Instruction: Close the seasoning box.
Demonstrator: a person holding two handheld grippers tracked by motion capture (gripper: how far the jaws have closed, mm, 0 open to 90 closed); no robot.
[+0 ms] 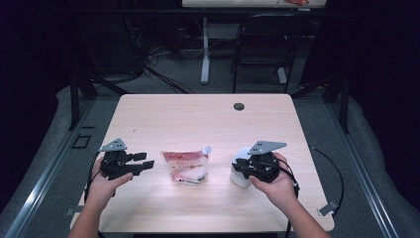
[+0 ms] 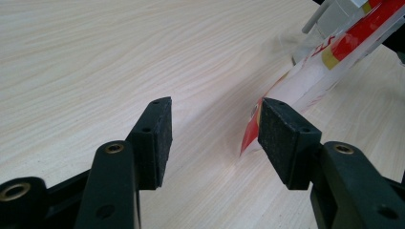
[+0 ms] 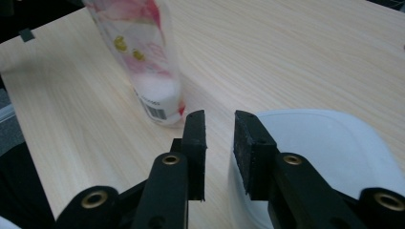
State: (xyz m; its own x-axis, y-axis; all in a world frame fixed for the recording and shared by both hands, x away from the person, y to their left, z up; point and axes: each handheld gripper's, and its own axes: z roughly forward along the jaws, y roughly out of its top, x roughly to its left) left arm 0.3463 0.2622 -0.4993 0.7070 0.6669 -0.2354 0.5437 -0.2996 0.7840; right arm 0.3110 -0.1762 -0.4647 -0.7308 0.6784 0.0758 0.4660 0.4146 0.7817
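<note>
The white container (image 1: 241,172) stood on the table (image 1: 198,119), right of the spouted refill pouch (image 1: 187,166), just under the right gripper (image 3: 219,143) with its narrowly parted, empty jaws, while the left gripper (image 1: 141,164) gaped beside the pouch.

High view: white container (image 1: 241,173) partly covered by the right gripper (image 1: 252,166); its top and far side are hidden, so its shape cannot be told. Print on the pouch (image 1: 187,167) is too small to read.

Left gripper view: pouch (image 2: 329,62) cut off by the top and right edges, blurred toward the spout end; its lower corner is hidden behind one finger (image 2: 282,138).

Right gripper view: pouch (image 3: 143,57) blurred, top cut off by the upper edge; barcode visible, lettering unreadable. White container (image 3: 329,152) cut by the bottom and right edges, near side behind a finger (image 3: 250,152).
</note>
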